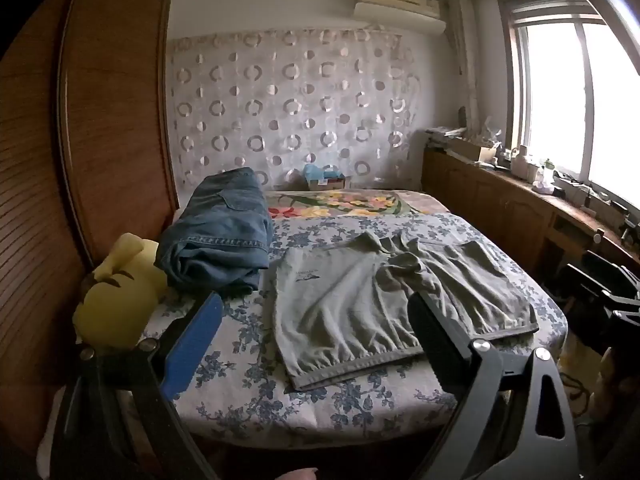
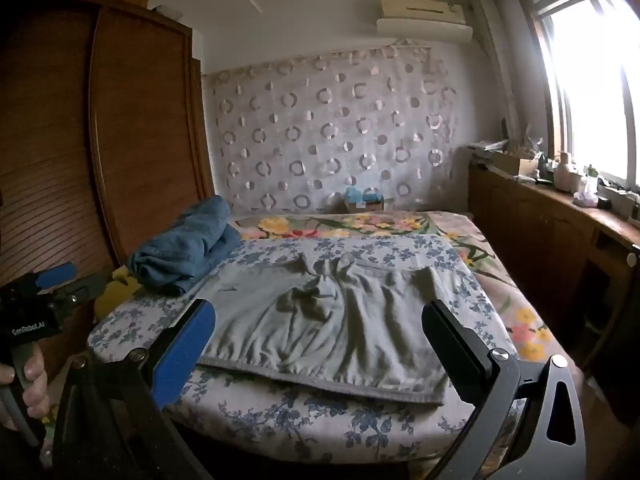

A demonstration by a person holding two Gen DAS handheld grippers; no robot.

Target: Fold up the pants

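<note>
Grey-green pants (image 1: 360, 312) lie spread and wrinkled on the bed's blue-flowered sheet (image 1: 248, 364), elastic hem toward me. My left gripper (image 1: 316, 298) hovers short of the near edge, open wide, its blue pad (image 1: 192, 344) and black finger framing the cloth without touching it. In the right wrist view the same pants (image 2: 328, 328) lie straight ahead. My right gripper (image 2: 318, 306) is open too, with nothing between its fingers. The left gripper (image 2: 76, 278) shows at the far left there, held by a hand (image 2: 32, 380).
A bundle of blue jeans (image 1: 224, 236) lies to the left of the pants, beside a yellow plush toy (image 1: 116, 292). A wooden wardrobe (image 1: 112, 100) stands on the left. A low cabinet (image 1: 500, 200) with clutter runs under the window on the right. A small box (image 1: 326, 178) sits at the headboard.
</note>
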